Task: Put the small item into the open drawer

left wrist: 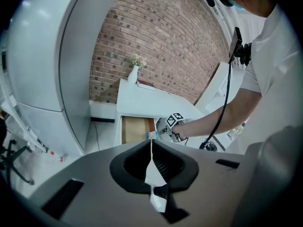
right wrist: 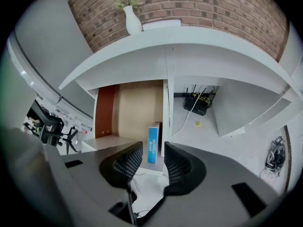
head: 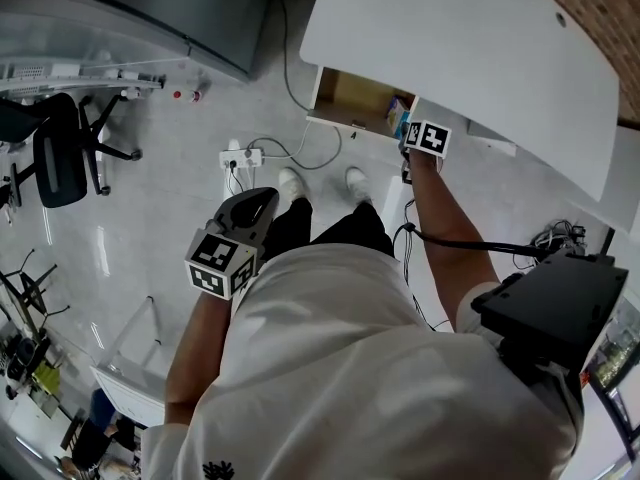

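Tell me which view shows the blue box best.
Right gripper view: the blue box stands upright in the drawer, large and clear. Head view catches only a sliver; left gripper view a distant speck.

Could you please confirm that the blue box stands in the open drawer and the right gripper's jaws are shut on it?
Not quite: the right gripper is not shut on the box. The right gripper view shows its jaws standing apart, with neither one pressing on the box. The rest holds: the blue box does stand in the open drawer.
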The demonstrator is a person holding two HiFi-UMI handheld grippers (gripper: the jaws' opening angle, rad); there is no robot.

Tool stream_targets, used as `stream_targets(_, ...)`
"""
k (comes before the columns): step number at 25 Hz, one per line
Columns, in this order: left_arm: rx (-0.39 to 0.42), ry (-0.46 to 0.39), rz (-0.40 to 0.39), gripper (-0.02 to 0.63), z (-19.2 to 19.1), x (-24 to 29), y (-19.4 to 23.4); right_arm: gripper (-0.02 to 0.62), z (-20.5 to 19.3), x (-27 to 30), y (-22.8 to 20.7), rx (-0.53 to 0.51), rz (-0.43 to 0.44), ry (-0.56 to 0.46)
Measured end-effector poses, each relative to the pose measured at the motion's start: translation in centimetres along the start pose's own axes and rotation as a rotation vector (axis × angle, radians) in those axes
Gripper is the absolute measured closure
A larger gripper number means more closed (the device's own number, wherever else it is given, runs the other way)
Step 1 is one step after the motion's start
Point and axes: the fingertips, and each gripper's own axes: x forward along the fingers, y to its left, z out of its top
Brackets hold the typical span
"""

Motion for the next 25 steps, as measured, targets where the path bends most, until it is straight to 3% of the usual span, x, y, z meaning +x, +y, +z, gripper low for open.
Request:
stream_targets(8, 0.016, -0.049, -0.014, 0.578, 2.2, 1.8, -3.9, 0.439, -2.6, -5.5, 0.5, -0.147, 0.165, 0.026)
stream_targets(18, 0.034, -0.130, -0.003, 0.578, 5.0, 4.3, -11.9, 0.538, -3.9, -15.2, -1.4, -0.324, 0.331, -0.006)
stream_targets(25, -0.055, -0.181, 0.038, 0.578, 5.3, 5.3, -14.9, 0.554, -4.2, -21.8, -0.7, -0.459, 0.466, -0.019)
